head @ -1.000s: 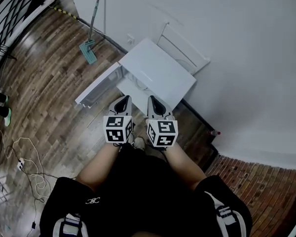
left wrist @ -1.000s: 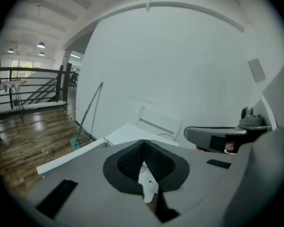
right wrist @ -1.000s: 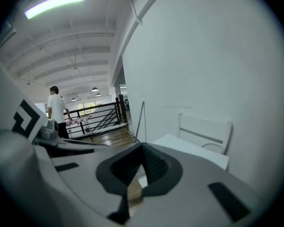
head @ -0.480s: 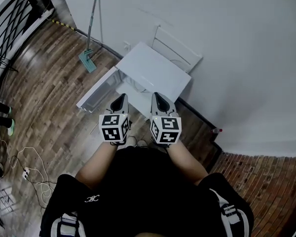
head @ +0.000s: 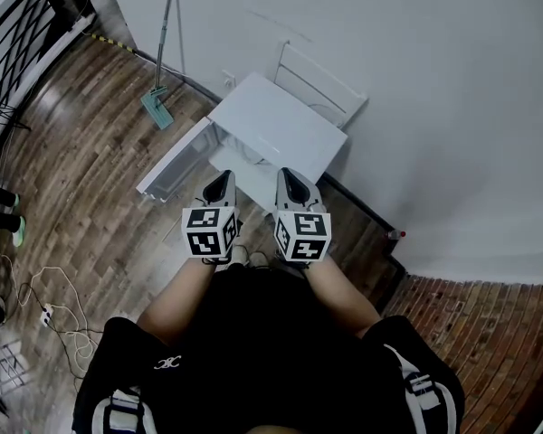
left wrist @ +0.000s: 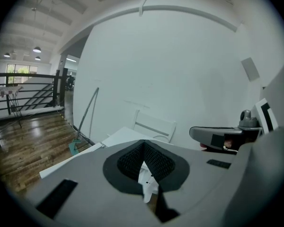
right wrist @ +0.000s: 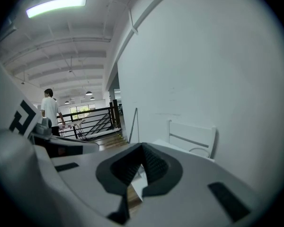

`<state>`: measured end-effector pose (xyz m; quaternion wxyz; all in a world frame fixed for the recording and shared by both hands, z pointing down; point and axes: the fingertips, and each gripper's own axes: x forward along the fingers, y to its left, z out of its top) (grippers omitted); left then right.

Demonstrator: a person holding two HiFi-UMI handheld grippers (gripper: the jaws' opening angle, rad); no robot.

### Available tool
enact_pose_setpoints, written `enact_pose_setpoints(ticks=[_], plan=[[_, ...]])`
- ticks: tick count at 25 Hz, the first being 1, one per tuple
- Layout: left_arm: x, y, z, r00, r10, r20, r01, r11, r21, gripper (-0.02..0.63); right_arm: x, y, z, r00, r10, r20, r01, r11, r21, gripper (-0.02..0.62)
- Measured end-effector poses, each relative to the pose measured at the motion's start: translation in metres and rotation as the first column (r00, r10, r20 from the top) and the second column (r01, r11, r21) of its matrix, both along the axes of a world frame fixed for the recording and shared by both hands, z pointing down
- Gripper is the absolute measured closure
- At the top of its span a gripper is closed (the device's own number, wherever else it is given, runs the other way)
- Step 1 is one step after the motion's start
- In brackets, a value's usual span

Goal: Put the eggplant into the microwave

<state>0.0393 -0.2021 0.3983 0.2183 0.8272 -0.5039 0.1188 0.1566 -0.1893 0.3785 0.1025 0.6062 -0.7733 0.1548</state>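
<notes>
Cannot find the eggplant in any of the 3 views, so cannot place it relative to either gripper. Expect something fairly light, firm yet easily bruised, with glossy, slippery skin and a tapering body. Best taken across the thick middle, jaws square to the long axis, never by the stem cap or the narrow end; squeeze only enough to stop slipping. Carrying nothing: left gripper [left wrist: 143,148] fully closed on empty air, right gripper [right wrist: 142,148] likewise pressed shut and empty. Ahead of and below the 2 grippers, a white box, probably the microwave [head: 276,120], door [head: 172,165] swung open ahead and left of the left gripper. Beyond it, a white chair [head: 317,84] against the wall [head: 416,80]; farther left, a mop [head: 158,107] leaning.
</notes>
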Motion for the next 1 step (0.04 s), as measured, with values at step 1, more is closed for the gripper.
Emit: enact_pose_setpoints(ticks=[1], plan=[[0.0005, 0.0008, 0.0012, 1.0, 0.002, 0.0, -0.002, 1.0, -0.003, 0.607, 0.0004, 0.0001, 0.0005, 1.0, 0.001, -0.001, -0.001, 1.0, -0.001, 0.588]])
